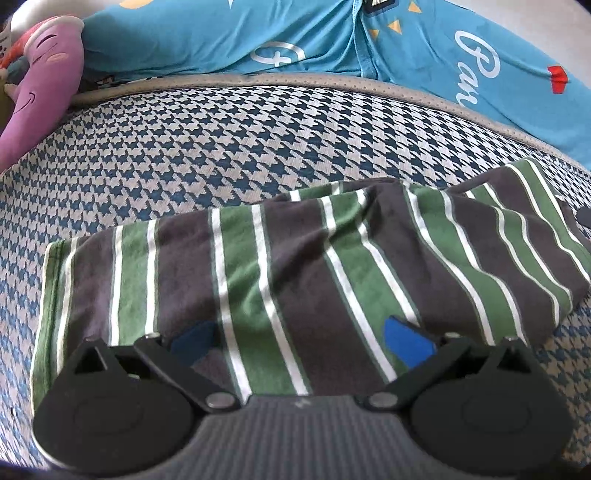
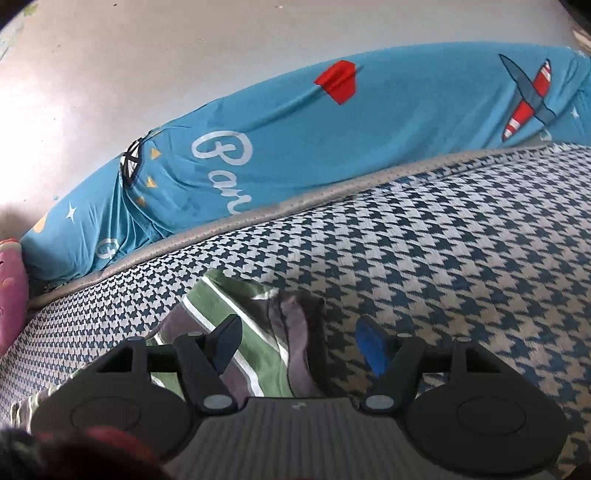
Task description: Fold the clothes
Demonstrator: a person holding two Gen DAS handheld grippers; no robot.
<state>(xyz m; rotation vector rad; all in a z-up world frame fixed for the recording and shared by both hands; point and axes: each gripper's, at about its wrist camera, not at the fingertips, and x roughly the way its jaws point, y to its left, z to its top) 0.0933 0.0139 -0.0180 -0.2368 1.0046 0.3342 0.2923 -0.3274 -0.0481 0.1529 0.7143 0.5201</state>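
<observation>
Garment: striped garment [image 1: 295,258], green, dark grey and white, lies folded into a long band on the houndstooth-patterned surface [image 1: 184,147]; it fills the 6 o'clock half of the left wrist view.
Progress: judged partly done. The band shows at least one fold already made, with a rumpled ridge toward 12 o'clock of the cloth. Judged left to do: a crosswise fold of the band and a smoothing of the ridge.
Left gripper [image 1: 301,338]: jaws spread wide, both blue fingertips [image 1: 408,341] over the near edge of the cloth, nothing pinched between them.
Right gripper [image 2: 301,345]: jaws spread wide, holding nothing. Its 9 o'clock finger is over the end of the garment [image 2: 258,332]; its 3 o'clock finger is over bare patterned surface [image 2: 443,258].
Left wrist view only: full length of the band, its hemmed end at 9 o'clock, and a pink plush toy [image 1: 40,85] at 10 o'clock.
Right wrist view only: the layered end of the garment, where stacked edges confirm folding; pale floor [image 2: 147,74] at 11 o'clock; a red-and-white aeroplane print at 2 o'clock on the blue printed fabric [image 2: 369,129].
Both views: the blue printed fabric [image 1: 221,33] lies beyond the grey piped edge [image 1: 221,79], well apart from the garment.
Undetermined: garment type cannot be told.
</observation>
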